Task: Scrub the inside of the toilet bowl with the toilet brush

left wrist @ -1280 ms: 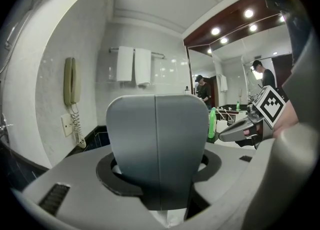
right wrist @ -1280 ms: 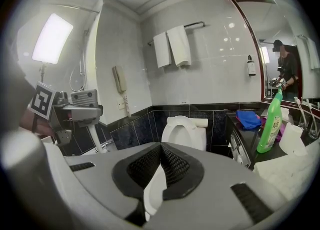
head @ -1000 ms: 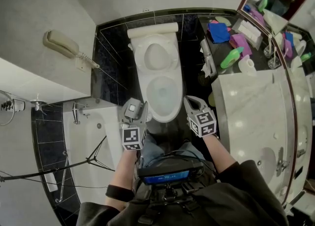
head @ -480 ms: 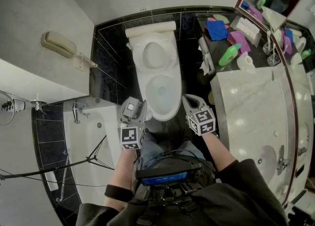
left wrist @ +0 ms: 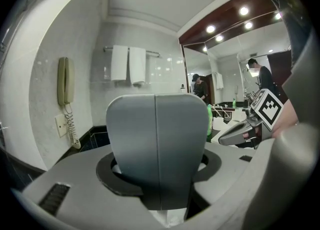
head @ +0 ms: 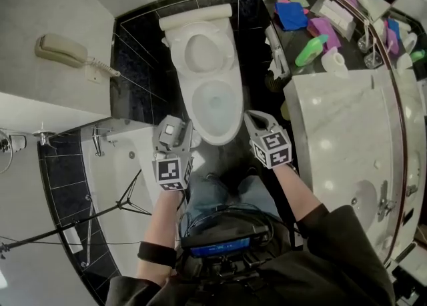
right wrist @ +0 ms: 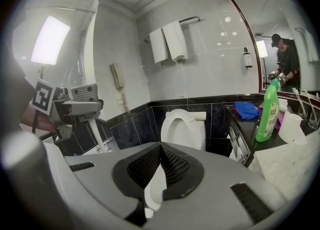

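The white toilet stands ahead of me against black tiles, lid raised and bowl open; in the right gripper view the toilet shows beyond the jaws. My left gripper hovers at the bowl's front left, its two grey jaws pressed together along a seam with nothing between them. My right gripper hovers at the bowl's front right, its meshed pads meeting at the tips, empty. Each gripper sees the other: the left gripper and the right gripper. I cannot pick out a toilet brush.
A wall phone hangs at left above the bathtub. A stand leans over the tub. A marble vanity is at right. A dark shelf behind it holds a green bottle and a blue cloth.
The head view has shifted, so the toilet and shelf sit higher in the picture. Both grippers stay in front of the bowl, shut as before.
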A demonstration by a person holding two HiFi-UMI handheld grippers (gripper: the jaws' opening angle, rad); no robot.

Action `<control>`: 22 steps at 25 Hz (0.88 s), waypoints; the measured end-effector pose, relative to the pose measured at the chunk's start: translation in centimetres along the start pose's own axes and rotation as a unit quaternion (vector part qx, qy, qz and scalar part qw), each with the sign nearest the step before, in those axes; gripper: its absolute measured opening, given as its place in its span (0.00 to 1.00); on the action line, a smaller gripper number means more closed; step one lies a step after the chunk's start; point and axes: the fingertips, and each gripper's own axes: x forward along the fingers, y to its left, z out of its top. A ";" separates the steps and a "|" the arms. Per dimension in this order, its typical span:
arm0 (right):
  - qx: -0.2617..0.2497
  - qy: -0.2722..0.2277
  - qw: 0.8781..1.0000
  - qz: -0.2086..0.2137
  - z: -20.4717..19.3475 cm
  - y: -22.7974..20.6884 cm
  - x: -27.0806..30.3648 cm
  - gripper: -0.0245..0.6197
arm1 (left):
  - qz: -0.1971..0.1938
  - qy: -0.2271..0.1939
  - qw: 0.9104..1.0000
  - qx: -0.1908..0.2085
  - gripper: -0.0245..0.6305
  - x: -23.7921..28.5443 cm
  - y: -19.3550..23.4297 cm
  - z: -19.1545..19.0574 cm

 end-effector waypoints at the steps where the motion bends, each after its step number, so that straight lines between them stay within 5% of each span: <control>1: 0.005 0.000 1.000 -0.008 -0.2 -0.1 0.2 0.05 | -0.009 -0.003 1.000 0.001 0.42 0.3 -0.1 -0.1; 11: 0.031 -0.014 0.998 -0.051 -3.0 -2.0 4.8 0.05 | -0.070 -0.016 0.997 0.009 0.42 5.7 -0.2 -5.1; 22: 0.025 0.002 0.999 -0.020 -11.6 -9.3 15.4 0.05 | -0.065 -0.011 0.998 -0.006 0.41 16.0 -1.9 -16.2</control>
